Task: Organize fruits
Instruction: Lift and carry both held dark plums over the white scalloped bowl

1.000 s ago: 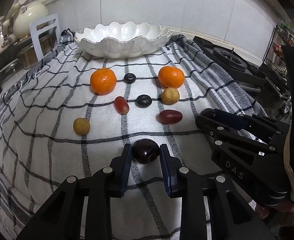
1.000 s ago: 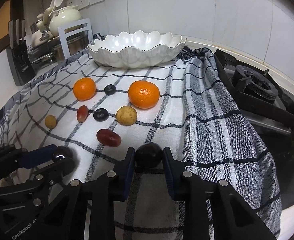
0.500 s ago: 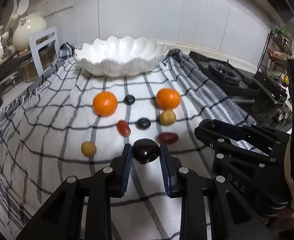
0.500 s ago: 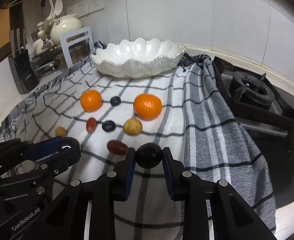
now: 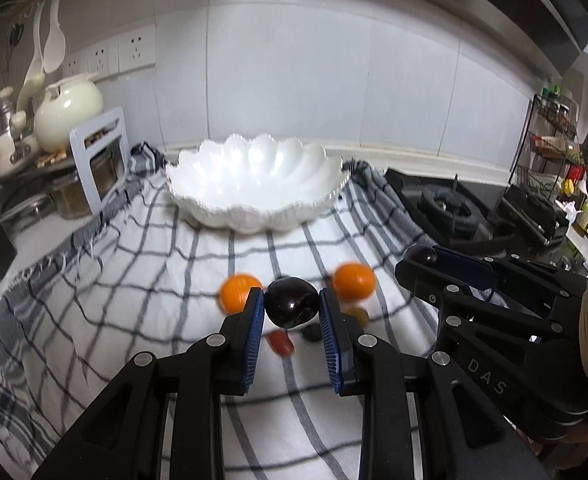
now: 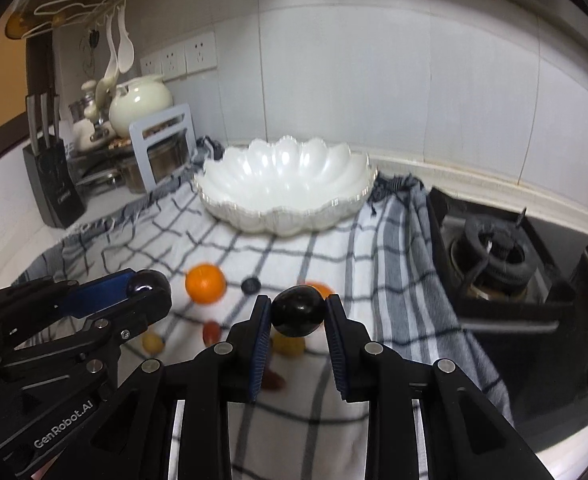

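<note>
My left gripper [image 5: 292, 308] is clamped on a dark plum [image 5: 292, 306], mid-frame above the cloth [image 5: 94, 300]; my right gripper [image 6: 298, 316] pinches a second plum [image 6: 298, 315] the same way. The bowl [image 5: 254, 184] sits beyond, upper centre, empty. Both plums are round, glossy and held only at their sides, so I judge a jolt could squirt one out, or the grippers could collide over the bowl.

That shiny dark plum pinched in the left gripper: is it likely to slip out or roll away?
The dark plum looks glossy and round, so it is probably slippery; the left gripper pinches it only at its sides. Set on the flat checked cloth, it would likely roll. The deep white bowl should contain it.
</note>
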Tool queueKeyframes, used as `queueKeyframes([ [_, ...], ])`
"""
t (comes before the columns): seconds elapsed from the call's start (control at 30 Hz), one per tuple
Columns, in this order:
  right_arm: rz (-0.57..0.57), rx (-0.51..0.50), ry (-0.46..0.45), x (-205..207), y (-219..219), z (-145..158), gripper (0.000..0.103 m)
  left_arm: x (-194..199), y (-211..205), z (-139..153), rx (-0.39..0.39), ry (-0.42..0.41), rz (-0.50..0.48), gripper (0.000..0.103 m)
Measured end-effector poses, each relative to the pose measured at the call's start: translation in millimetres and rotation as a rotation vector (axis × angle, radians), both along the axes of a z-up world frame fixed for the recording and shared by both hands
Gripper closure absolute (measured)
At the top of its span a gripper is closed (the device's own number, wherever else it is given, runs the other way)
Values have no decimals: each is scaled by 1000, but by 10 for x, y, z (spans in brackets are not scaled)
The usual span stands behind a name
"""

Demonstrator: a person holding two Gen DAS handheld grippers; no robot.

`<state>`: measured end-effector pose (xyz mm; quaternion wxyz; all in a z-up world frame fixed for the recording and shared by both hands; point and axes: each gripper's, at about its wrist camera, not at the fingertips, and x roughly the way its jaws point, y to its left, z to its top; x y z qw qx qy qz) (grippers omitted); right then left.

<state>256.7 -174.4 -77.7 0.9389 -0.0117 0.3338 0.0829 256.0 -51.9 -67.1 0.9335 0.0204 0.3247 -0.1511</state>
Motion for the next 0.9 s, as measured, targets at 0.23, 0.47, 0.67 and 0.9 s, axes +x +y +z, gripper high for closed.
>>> queueKeyframes([
  [0.23, -17, -1, -68, 219, 98, 230, 74, 200, 117, 219, 1, -76, 11, 75],
  [0.47, -4, 11, -115, 562, 144, 410, 74, 456, 194, 448, 15, -152, 42, 75],
  [0.67, 10, 13, -151, 870, 143, 540, 74, 748, 210, 590, 23, -188, 77, 75],
  [0.9, 25, 0, -155, 1323, 165, 620, 74, 1200, 193, 653, 27, -173, 81, 75],
])
